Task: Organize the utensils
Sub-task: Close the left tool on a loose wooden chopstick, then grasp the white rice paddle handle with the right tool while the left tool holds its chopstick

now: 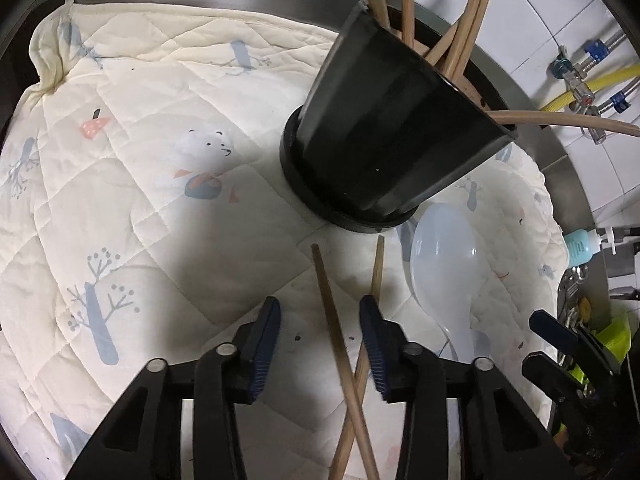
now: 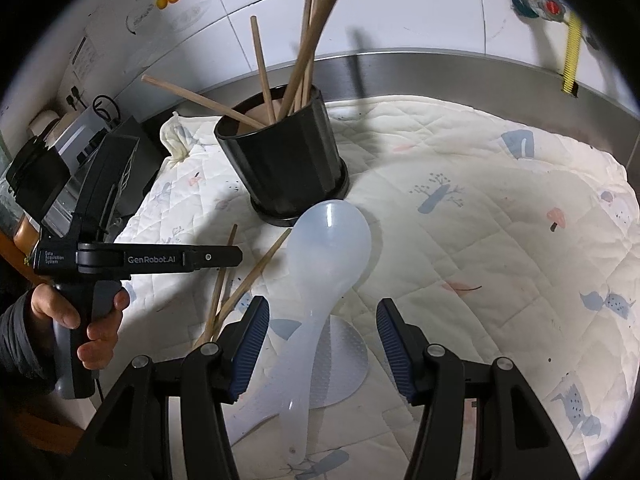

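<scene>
Loosely crossed chopsticks (image 1: 340, 344) lie between the left gripper's (image 1: 320, 320) spread fingers (image 1: 262, 344).

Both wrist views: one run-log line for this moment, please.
left gripper: open over two loose chopsticks | right gripper: open over spoon | cup: upright, holds chopsticks

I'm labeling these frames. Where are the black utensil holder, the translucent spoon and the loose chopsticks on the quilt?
black utensil holder (image 2: 286, 160): right wrist view, on its front wall.
translucent spoon (image 2: 329, 242): right wrist view, on its bowl.
loose chopsticks (image 1: 334, 316): left wrist view, on one stick's shaft between the open left claw's fingers.
</scene>
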